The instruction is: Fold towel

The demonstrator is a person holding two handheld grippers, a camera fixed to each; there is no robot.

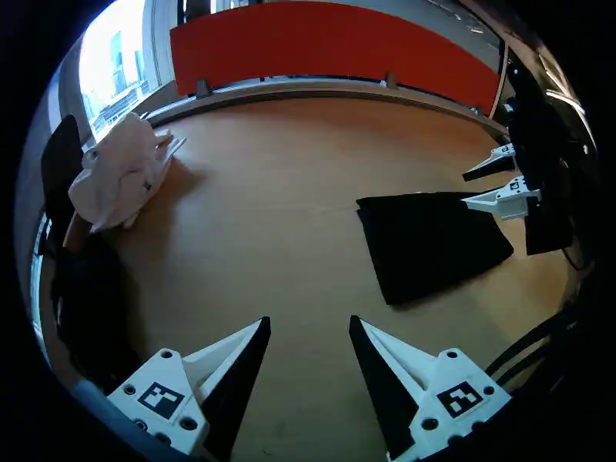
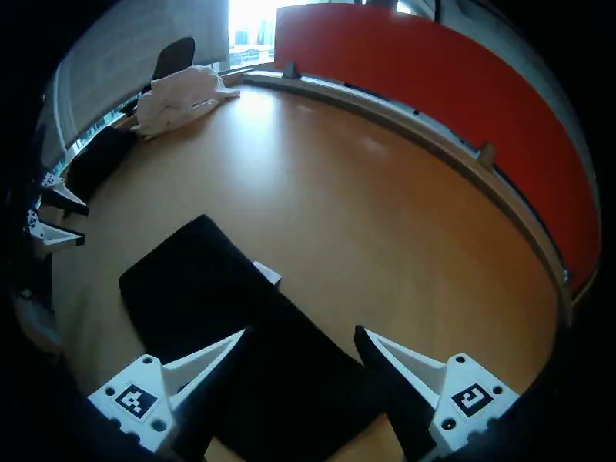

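A black towel (image 1: 431,242) lies folded flat on the wooden table (image 1: 285,200), to the right in the left gripper view. My left gripper (image 1: 308,323) hovers open over bare wood, well short of the towel. Farther off, my right gripper (image 1: 464,189) is open at the towel's far edge. In the right gripper view the black towel (image 2: 223,308) lies right under my open right gripper (image 2: 302,333), with nothing between its fingers. A small white tag (image 2: 268,271) sticks out at the towel's edge. The left gripper (image 2: 83,225) appears at the left rim, open.
A heap of white cloth (image 1: 119,173) (image 2: 181,96) sits at the table's far corner near a dark chair (image 2: 173,55). A red divider panel (image 1: 331,42) (image 2: 462,100) runs along the table's back edge. Bare wood spreads between towel and heap.
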